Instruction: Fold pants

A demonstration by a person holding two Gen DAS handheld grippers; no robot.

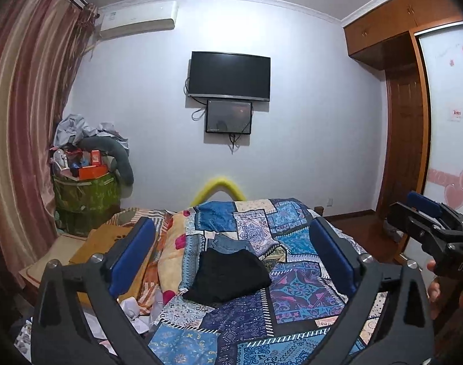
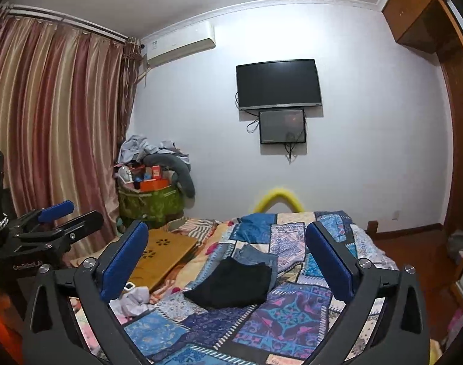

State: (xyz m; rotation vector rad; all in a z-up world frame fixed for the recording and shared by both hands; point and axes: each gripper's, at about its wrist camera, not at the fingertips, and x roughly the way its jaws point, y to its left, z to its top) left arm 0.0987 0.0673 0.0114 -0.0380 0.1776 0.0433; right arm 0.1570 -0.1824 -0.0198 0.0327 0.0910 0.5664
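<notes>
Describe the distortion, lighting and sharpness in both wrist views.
Left wrist: strong fisheye bend, curtain and wardrobe bow inward, corners black; even indoor light; black pants lose all fold detail. Right wrist: same bend, ceiling line curves; soft shadow under the TV; no glare, slight softness throughout.

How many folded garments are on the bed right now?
2: black pants folded mid-quilt, and folded blue jeans just behind, touching them, partly covered. More may be hidden in the bedding at left.
</notes>
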